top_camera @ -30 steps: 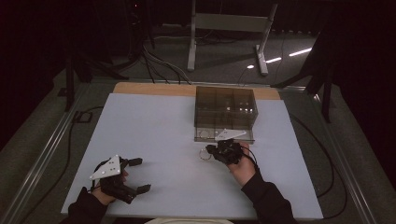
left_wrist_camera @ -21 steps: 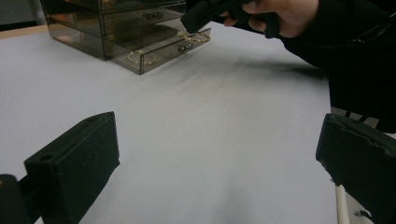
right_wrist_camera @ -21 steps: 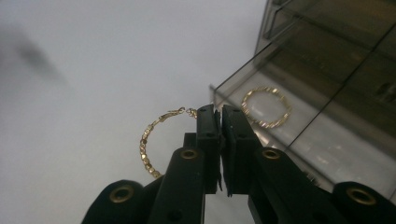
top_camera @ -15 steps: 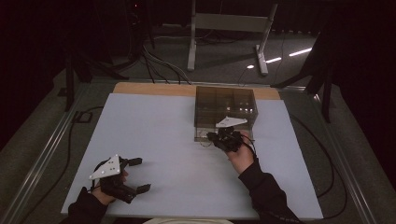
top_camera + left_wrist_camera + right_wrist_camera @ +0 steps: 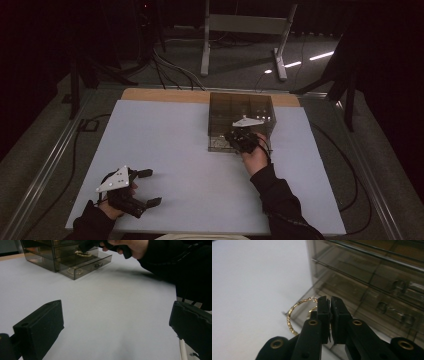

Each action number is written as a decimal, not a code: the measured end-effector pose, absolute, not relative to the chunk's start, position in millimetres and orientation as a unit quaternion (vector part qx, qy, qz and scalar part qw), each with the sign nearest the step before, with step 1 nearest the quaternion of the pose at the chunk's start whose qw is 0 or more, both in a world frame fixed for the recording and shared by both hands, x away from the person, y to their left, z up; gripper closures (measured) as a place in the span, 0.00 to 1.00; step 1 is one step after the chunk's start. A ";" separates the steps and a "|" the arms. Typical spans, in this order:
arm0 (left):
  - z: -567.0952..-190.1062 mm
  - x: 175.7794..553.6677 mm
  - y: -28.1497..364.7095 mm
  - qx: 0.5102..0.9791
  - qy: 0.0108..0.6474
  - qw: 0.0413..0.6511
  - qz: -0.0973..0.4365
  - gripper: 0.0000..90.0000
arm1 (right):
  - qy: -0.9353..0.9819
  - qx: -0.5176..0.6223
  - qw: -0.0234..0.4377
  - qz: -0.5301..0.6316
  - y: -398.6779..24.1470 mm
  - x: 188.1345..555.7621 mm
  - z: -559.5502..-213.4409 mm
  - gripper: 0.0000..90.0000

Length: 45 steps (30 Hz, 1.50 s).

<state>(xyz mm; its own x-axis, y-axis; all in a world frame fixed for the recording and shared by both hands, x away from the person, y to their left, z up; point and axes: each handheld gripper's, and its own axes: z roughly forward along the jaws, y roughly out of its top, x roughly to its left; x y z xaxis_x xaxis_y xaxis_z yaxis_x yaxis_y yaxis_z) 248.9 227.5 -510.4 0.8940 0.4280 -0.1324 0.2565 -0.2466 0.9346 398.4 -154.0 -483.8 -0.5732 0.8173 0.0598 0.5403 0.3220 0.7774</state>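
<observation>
The right gripper is up at the front of the smoky see-through drawer box near the far side of the white table, and its jaws are pressed together on a thin gold bracelet. From the right gripper view the black jaws meet with almost no gap, the twisted gold loop hanging out to one side of them, just over the edge of the box's lowest drawer, which stands pulled out. The right hand reaches forward with the arm stretched out from the near edge, dark sleeve running diagonally across the table, the grey plate on top of the gripper lying flat and level.

In the left gripper view the same bracelet shows held above the open drawer, and a second gold ring-shaped piece lies inside a drawer below it.

The left gripper sits low near the table's near left corner, well apart from the box, pointing to the right across the table. Its jaws are spread wide with nothing between them, only bare table. The left hand grips it from behind, wrist close to the table edge
</observation>
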 end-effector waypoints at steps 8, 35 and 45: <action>-510.6 248.5 227.8 0.786 0.217 0.574 0.075 0.01 | 0.788 0.445 0.180 0.386 -148.4 409.0 -496.1 0.96; -510.8 248.7 228.2 0.786 0.219 0.573 0.075 0.01 | 0.788 0.422 0.136 0.427 -136.5 398.6 -492.8 0.50; -511.0 249.1 228.1 0.786 0.221 0.573 0.074 0.01 | 0.799 0.391 0.107 0.444 -132.1 386.5 -477.6 0.25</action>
<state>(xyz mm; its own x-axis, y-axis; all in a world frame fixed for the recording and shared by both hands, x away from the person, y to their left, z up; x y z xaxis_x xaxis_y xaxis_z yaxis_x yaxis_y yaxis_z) 249.1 228.1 -511.0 0.8917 0.4314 -0.1370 0.2621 -0.2454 0.9333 386.5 -132.1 -477.6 -0.6719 0.7194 0.1758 0.5294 0.3006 0.7934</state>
